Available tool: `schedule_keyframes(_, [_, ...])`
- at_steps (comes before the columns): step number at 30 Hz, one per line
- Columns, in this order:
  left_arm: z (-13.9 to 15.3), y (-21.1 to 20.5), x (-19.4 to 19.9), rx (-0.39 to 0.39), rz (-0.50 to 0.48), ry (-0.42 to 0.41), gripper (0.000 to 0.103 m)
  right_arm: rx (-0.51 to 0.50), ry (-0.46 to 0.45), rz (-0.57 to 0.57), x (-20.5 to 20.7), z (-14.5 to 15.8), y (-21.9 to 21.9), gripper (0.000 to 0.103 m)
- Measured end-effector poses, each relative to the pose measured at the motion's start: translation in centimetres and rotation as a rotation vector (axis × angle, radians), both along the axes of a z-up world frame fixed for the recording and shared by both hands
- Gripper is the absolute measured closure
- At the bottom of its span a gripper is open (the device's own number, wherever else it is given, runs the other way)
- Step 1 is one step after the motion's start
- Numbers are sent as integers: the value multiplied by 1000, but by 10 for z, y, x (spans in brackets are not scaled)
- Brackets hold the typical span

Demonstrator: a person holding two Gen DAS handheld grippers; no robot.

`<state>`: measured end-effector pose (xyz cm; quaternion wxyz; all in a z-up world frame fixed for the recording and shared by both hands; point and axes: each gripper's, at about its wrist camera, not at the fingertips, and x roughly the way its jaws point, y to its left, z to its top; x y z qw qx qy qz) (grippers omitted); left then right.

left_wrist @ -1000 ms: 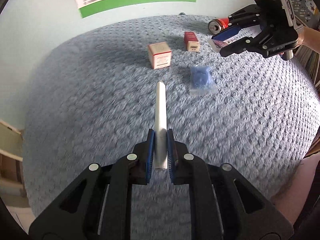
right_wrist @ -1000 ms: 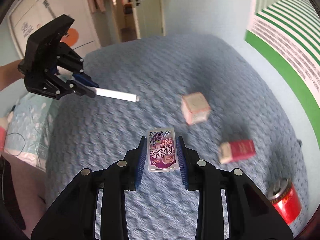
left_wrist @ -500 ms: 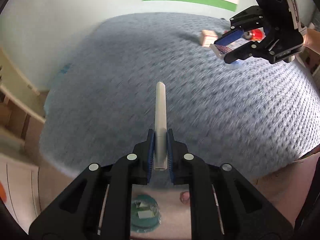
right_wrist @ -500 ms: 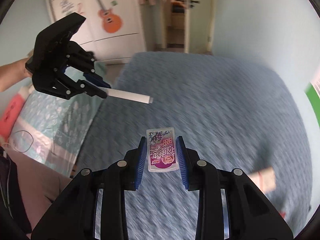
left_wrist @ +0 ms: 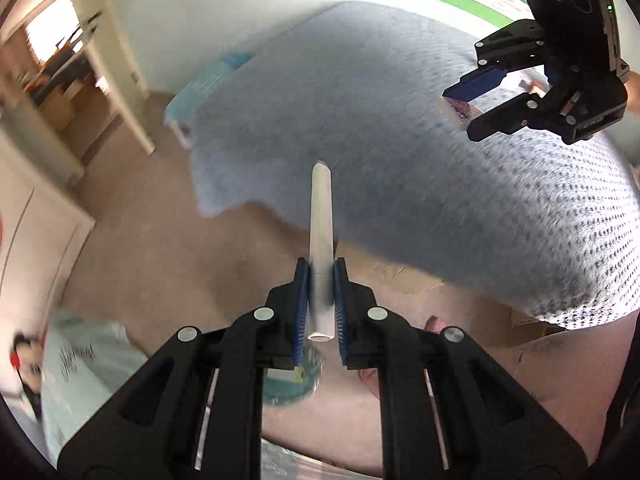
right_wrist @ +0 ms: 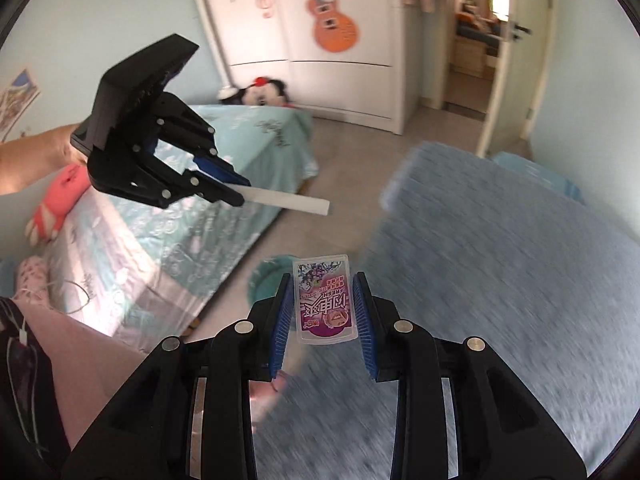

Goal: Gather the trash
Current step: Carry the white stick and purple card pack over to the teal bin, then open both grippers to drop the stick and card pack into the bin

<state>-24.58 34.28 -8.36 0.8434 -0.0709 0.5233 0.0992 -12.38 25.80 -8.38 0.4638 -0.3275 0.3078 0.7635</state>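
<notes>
**Both claws loaded, heading for the bin**

Left gripper (left_wrist: 321,300) clamped narrow on a white tube (left_wrist: 321,232), gripped near its back end, most of the length sticking out forward over the floor. Right gripper (right_wrist: 322,310) pinched on a purple snack wrapper (right_wrist: 324,300), held by its side edges, flat face up. Both pieces of trash in the air, off the blue bed (left_wrist: 420,140).

Likely target: a teal bin (right_wrist: 266,282) on the floor, partly hidden behind the fingers in both views, with something pale already inside (left_wrist: 286,376).

Risks, as a guess:
- Tube levering out of the pads, since so much overhangs; a knock on the bin rim could twist it loose.
- Wrapper thin and slick, held only at the edges; could buckle and slip, or drift past the bin on release.
- Two claws over one small opening; a clash between them possible if dropped together.

Around: second bed with teal cover (right_wrist: 192,216), soft toys (right_wrist: 262,94), wardrobe with guitar sticker (right_wrist: 332,28), open doorway. Bed corner close beside the bin, narrowing the approach.
</notes>
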Motion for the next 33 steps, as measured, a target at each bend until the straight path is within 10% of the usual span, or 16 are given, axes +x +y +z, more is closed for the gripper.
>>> schedule_keyframes(29, [-123,75,-155,-157,310,135,92,-225,79,319,-197,-113,152,64])
schedule_keyframes(33, [-141,80,-156,-126,341,170,31,-234,78,290,-200,-121,159,48])
